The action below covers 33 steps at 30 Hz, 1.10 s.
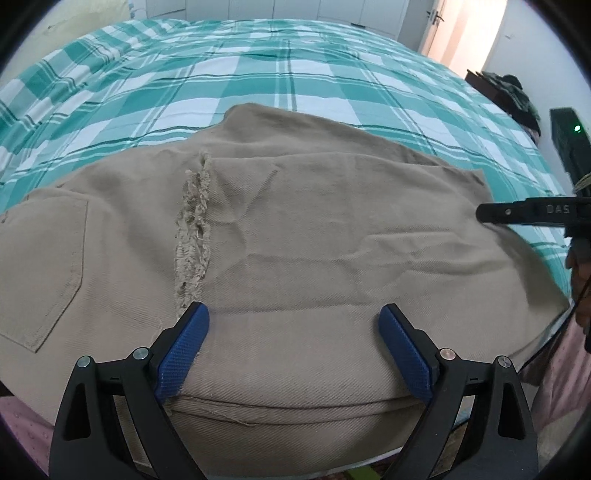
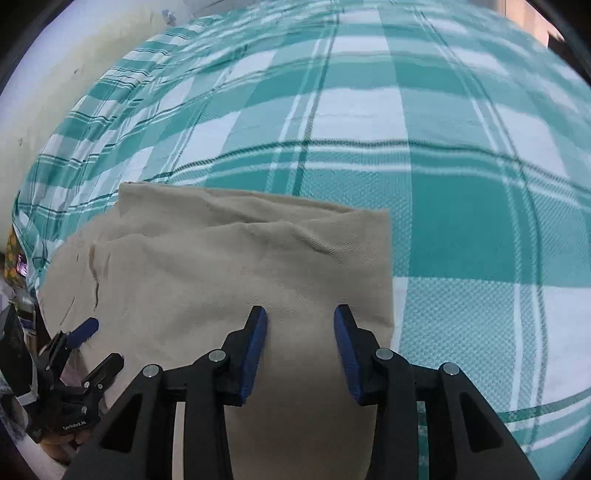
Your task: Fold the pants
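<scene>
Beige pants (image 1: 295,229) lie folded on the bed, with a frayed hem edge (image 1: 194,236) laid across them and a back pocket (image 1: 44,266) at the left. My left gripper (image 1: 293,314) is open, its blue pads just above the near edge of the pants. My right gripper (image 2: 300,317) is open over the right end of the folded pants (image 2: 221,266), near their right edge. The right gripper's finger also shows at the right of the left wrist view (image 1: 532,214). The left gripper shows at the lower left of the right wrist view (image 2: 85,350).
The bed is covered by a teal and white plaid sheet (image 1: 258,74), also seen in the right wrist view (image 2: 443,184). A doorway (image 1: 469,29) and dark furniture with clothes (image 1: 509,92) stand at the far right. A pale wall (image 2: 55,74) runs along the left.
</scene>
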### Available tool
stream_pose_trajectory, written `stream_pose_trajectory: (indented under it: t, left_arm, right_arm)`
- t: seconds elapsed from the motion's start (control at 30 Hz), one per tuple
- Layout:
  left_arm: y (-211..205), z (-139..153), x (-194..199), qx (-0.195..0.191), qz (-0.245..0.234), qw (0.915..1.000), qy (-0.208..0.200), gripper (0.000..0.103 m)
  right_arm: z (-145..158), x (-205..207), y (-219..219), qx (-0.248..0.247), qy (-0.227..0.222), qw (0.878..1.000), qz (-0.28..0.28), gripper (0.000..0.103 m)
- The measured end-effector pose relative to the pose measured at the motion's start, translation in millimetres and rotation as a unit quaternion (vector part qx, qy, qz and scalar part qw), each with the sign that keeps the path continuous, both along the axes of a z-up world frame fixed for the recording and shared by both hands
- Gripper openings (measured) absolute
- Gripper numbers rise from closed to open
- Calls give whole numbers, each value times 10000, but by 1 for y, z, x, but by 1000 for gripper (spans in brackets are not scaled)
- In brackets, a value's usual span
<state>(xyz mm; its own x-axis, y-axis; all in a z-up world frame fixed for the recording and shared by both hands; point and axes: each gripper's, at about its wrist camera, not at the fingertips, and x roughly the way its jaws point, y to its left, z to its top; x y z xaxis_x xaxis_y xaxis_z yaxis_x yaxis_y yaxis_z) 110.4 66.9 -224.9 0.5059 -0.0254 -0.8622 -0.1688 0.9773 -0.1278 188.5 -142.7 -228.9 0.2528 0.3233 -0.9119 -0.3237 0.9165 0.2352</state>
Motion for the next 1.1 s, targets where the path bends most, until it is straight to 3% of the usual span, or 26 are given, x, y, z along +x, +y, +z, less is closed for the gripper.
stream_pose_trajectory:
  t: [0.2,0.3,0.4,0.43,0.5,1.1]
  left_arm:
    - [0,0,0,-33,16,10000,-4,94]
    - [0,0,0,-30,31,10000,-2,94]
    - [-2,-1,1,9,31,10000,-1,94]
    - [-3,-1,0,64,16,10000,-7,95]
    - [-3,-1,-1,73,32,10000,-34,95]
    - [-4,-1,-1,117,50,9999,-81,95]
  right_arm:
    - [56,-59,-2,178,-1178,9927,190,40]
    - [55,-98,-3,193,-1624,9856,435,47]
    - [12,-113,2,-123,-1183,9908,643,51]
    - [8,-115,2,-108,-1269,9899,616,51]
    - [5,-121,1,-27,-1520,9868,563,52]
    - [1,-123,2,-91,-1676,9843,540,55]
